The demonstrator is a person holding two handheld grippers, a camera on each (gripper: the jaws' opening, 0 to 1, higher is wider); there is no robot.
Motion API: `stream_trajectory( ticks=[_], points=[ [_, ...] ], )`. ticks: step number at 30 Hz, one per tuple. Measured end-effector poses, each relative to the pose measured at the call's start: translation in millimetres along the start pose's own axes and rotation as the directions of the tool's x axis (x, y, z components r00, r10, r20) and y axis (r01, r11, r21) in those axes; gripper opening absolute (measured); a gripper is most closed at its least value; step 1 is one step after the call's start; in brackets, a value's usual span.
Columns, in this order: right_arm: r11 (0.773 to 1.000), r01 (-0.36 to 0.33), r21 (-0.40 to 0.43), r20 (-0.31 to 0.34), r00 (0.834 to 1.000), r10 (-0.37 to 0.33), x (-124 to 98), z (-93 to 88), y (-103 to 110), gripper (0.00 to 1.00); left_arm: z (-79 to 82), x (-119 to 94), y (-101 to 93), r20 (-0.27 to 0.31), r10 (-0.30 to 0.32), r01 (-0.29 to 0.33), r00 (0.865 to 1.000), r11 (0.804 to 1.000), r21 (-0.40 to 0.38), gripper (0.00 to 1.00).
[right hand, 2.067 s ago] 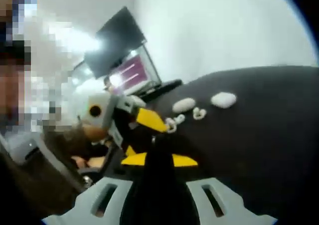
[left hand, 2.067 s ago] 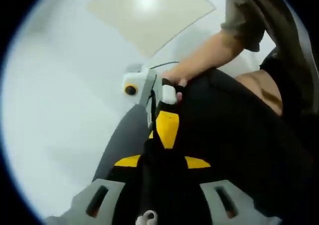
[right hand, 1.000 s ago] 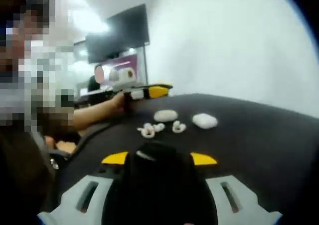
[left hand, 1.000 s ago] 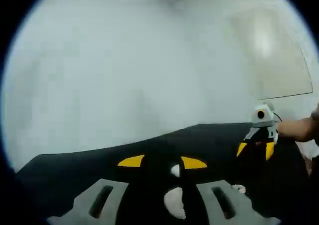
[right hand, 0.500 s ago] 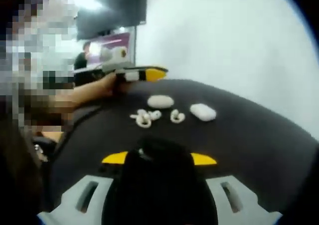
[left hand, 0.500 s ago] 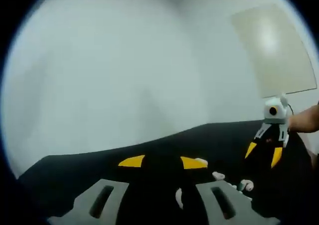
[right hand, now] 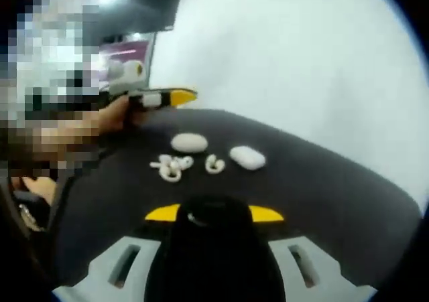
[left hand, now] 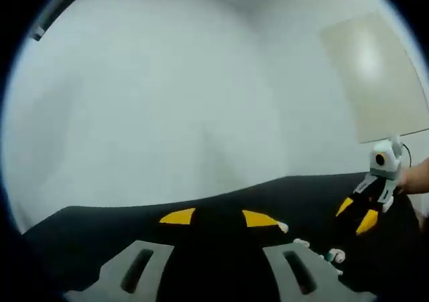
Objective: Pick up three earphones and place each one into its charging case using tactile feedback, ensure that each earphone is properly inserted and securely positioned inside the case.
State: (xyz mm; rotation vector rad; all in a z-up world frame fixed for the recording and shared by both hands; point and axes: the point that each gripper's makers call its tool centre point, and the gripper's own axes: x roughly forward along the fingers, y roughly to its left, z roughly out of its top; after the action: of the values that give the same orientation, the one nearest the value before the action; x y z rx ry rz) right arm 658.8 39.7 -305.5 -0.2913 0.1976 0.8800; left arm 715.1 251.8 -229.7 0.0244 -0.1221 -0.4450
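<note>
A pale wall is standing behind the dark bench (right hand: 348,195). You are holding the right gripper (right hand: 213,213) just short of the earphones (right hand: 175,167), which lie ahead between two white cases (right hand: 247,157), strung sideways; its tips look pressed together. The left gripper (right hand: 171,98) is hovering beyond them, pinching nothing, spread unclear. No writing is readable.
</note>
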Motion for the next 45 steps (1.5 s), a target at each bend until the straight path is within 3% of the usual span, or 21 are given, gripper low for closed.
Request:
stream_trajectory(
  ticks=[2,5,7,10,13,16,20,24,26,27,28,30,34,36,40,42,45],
  points=[
    [0.995,0.100,-0.019,0.003,0.995,-0.100,-8.7,2.8,-23.3,0.38,-0.5,-0.2,1.3,-0.001,0.003,-0.003,1.000,1.000,-0.003,0.22],
    [0.968,0.246,-0.045,-0.031,0.968,-0.247,-23.0,-3.9,-58.4,0.38,-2.3,-0.5,2.0,-0.008,0.006,-0.006,1.000,1.000,-0.001,0.22],
    [0.933,0.353,-0.072,-0.076,0.931,-0.358,-36.6,-15.4,-87.2,0.38,-3.1,-1.3,3.4,-0.013,0.012,-0.012,1.000,1.000,-0.001,0.22],
    [0.896,0.434,-0.091,-0.139,0.885,-0.443,-51.6,-35.3,-116.1,0.38,-4.4,-2.6,6.5,-0.017,0.020,-0.021,1.000,1.000,-0.018,0.22],
    [0.859,0.510,-0.035,-0.203,0.838,-0.506,-63.7,-55.6,-141.3,0.38,-7.0,-2.2,8.9,-0.026,0.025,-0.026,0.999,0.999,-0.027,0.22],
    [0.835,0.550,0.027,-0.220,0.818,-0.532,-70.9,-66.4,-160.8,0.38,-10.3,-2.9,9.1,-0.041,0.026,-0.027,0.999,0.999,-0.025,0.22],
    [0.823,0.562,0.078,-0.223,0.815,-0.535,-72.2,-74.4,-175.1,0.38,-12.6,-1.8,7.0,-0.048,0.018,-0.018,0.999,1.000,-0.003,0.22],
    [0.793,0.525,0.308,-0.164,0.851,-0.499,-67.7,-80.2,-178.9,0.39,-22.7,2.3,6.0,-0.090,0.010,-0.009,0.996,1.000,0.021,0.23],
    [0.780,0.519,0.350,-0.137,0.852,-0.505,-71.2,-77.3,-180.6,0.39,-28.0,3.5,6.8,-0.111,0.009,-0.007,0.994,1.000,0.022,0.24],
    [0.784,0.525,0.332,-0.142,0.849,-0.509,-72.4,-77.1,-178.4,0.40,-30.0,3.8,7.1,-0.119,0.009,-0.006,0.993,1.000,0.023,0.24],
    [0.790,0.569,0.230,-0.128,0.822,-0.555,-77.0,-71.6,-182.1,0.41,-32.1,3.9,8.1,-0.128,0.012,-0.009,0.992,1.000,0.027,0.24],
    [0.788,0.606,0.107,-0.055,0.795,-0.604,-77.0,-52.6,-179.9,0.42,-34.8,3.7,11.8,-0.138,0.022,-0.017,0.990,0.999,0.034,0.24],
    [0.790,0.610,-0.065,0.030,0.792,-0.609,-67.7,-28.5,-163.4,0.42,-37.5,0.7,19.7,-0.143,0.036,-0.034,0.989,0.999,0.020,0.24],
    [0.794,0.589,-0.153,0.070,0.808,-0.585,-58.7,-17.8,-152.4,0.42,-38.1,0.1,22.5,-0.136,0.033,-0.033,0.990,0.999,0.007,0.24],
    [0.815,0.511,-0.273,0.139,0.859,-0.492,-44.6,-2.7,-129.7,0.38,-42.2,-0.5,30.3,-0.148,0.048,-0.049,0.988,0.999,0.001,0.24],
    [0.842,0.474,-0.257,0.137,0.881,-0.454,-41.8,0.0,-125.1,0.37,-40.5,-1.6,32.4,-0.135,0.050,-0.053,0.990,0.998,-0.019,0.24],
    [0.915,0.392,-0.093,0.188,0.910,-0.370,-38.0,22.6,-118.8,0.37,-38.0,-2.5,33.2,-0.119,0.048,-0.055,0.992,0.997,-0.058,0.24]
  ],
)
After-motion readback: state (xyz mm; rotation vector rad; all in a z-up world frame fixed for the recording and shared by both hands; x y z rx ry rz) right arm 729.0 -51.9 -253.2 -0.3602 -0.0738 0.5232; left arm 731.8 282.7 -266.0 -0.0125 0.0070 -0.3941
